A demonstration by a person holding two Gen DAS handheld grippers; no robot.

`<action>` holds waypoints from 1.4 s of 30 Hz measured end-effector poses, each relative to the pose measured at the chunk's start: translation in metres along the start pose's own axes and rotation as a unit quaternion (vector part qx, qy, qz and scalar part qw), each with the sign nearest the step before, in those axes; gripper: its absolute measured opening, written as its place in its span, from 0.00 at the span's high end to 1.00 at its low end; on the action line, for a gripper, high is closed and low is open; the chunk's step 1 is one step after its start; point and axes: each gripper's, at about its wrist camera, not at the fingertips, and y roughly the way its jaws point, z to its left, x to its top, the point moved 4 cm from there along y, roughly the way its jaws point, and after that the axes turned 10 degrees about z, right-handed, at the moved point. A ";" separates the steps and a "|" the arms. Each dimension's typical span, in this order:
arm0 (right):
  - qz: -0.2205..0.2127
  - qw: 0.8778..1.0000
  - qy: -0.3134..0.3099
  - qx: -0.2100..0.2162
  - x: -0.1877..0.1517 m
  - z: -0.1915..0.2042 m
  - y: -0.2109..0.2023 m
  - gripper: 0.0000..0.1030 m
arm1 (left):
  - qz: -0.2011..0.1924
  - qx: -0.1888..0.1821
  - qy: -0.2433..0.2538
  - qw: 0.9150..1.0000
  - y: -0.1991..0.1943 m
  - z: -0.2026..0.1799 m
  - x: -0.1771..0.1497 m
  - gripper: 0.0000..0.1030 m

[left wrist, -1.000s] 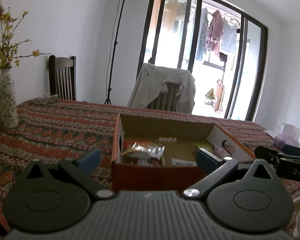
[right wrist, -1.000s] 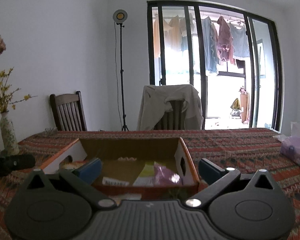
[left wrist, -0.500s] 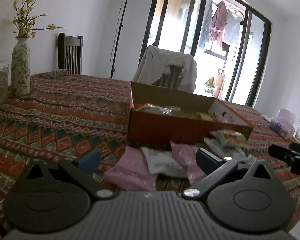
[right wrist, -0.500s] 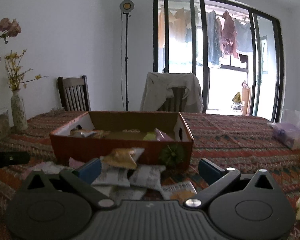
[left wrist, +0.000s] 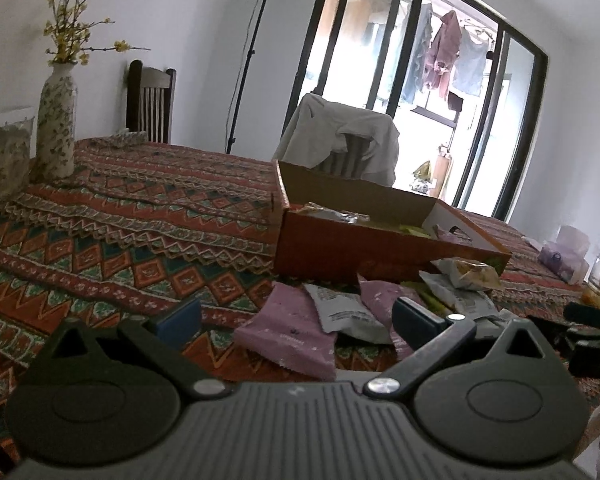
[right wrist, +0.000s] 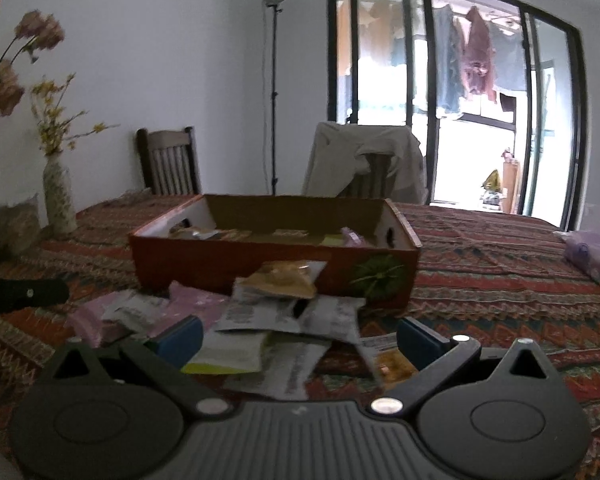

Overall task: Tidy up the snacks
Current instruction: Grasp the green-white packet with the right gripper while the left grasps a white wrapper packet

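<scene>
A table covered by a red, patterned cloth (left wrist: 132,240) fills both views. On it sits a shallow orange cardboard box (right wrist: 236,258), open on top, with a few snack packets inside. Seen from the right wrist, its long side runs left to right, facing the camera; from the left wrist, the box (left wrist: 364,252) is turned corner-on, long axis running away to the right.

In front of the box lies a loose heap of snack packets (right wrist: 284,316), touching and overlapping. The right wrist view shows a yellow-brown packet (right wrist: 282,280) leaning on the box's front wall. The left wrist view shows more clearly a flat pink packet (left wrist: 288,332) nearest the camera.

The left gripper (left wrist: 296,320) and the right gripper (right wrist: 298,336) both have fingers spread wide, holding nothing, just above the heap.

A flowered vase (left wrist: 56,128) stands at far left.
</scene>
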 end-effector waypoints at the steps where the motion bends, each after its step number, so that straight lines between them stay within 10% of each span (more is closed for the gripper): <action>1: 0.004 1.000 -0.002 0.003 0.000 0.004 0.003 0.01 | 0.001 0.000 -0.002 1.000 0.000 0.001 -0.001 0.00; 10: 0.064 0.998 0.011 0.022 0.009 0.032 0.048 0.47 | 0.007 0.000 -0.010 1.000 -0.001 0.013 -0.006 0.00; 19: 0.104 0.995 -0.002 -0.002 0.008 0.038 0.067 0.59 | 0.010 0.003 -0.024 1.000 -0.001 0.023 -0.007 0.00; 31: 0.007 0.999 0.042 0.029 0.016 0.007 0.001 0.60 | 0.020 -0.006 -0.009 1.000 0.000 0.002 -0.008 0.00; 38: 0.022 0.998 0.040 0.044 -0.002 -0.004 -0.006 0.62 | 0.044 -0.015 0.013 0.999 0.005 -0.026 -0.016 0.00; 39: 0.036 0.997 0.038 0.050 -0.006 -0.004 -0.003 0.84 | 0.048 -0.015 0.016 0.999 0.006 -0.029 -0.018 0.00; 42: 0.065 0.995 0.038 0.058 -0.017 -0.007 0.007 0.86 | 0.055 -0.014 0.023 0.998 0.007 -0.039 -0.022 0.00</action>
